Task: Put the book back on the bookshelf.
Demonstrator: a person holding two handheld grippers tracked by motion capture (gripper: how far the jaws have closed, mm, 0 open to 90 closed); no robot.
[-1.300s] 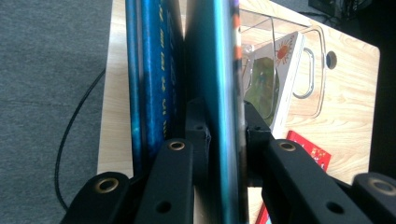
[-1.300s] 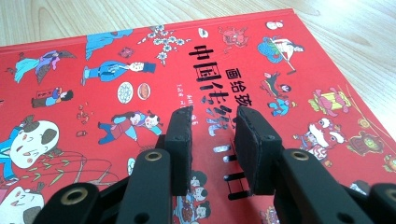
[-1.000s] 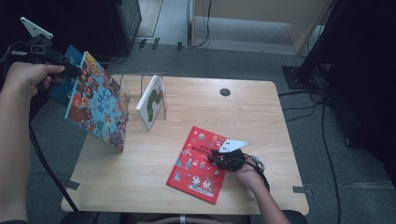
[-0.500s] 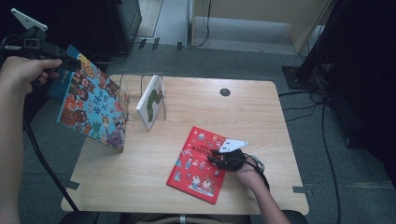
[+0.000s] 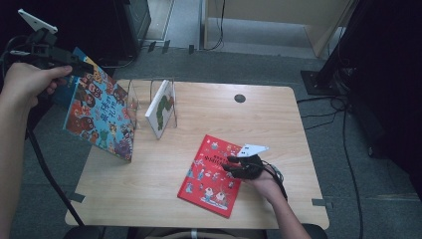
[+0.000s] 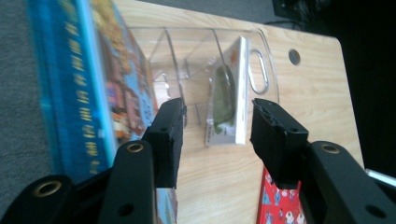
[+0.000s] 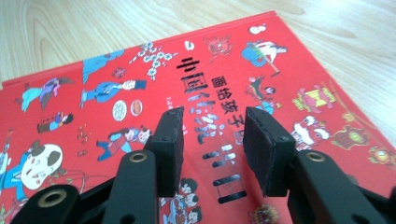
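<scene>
A blue picture book stands tilted at the table's left edge, its top corner beside my left gripper. In the left gripper view that gripper has just been opening; its gap is empty and the blue book lies outside the left jaw. A red picture book lies flat near the front. My right gripper hovers over its right edge. Its jaws have also just been opening, with nothing between them and the red cover below.
A clear plastic rack stands at the table's back left, with a white and green book upright in it. A round cable hole is in the tabletop behind. Cables trail on the floor to the right.
My left hand has risen a little and the blue book's top has leaned further left. The left jaws have come off the book. The right hand has stayed over the red book.
</scene>
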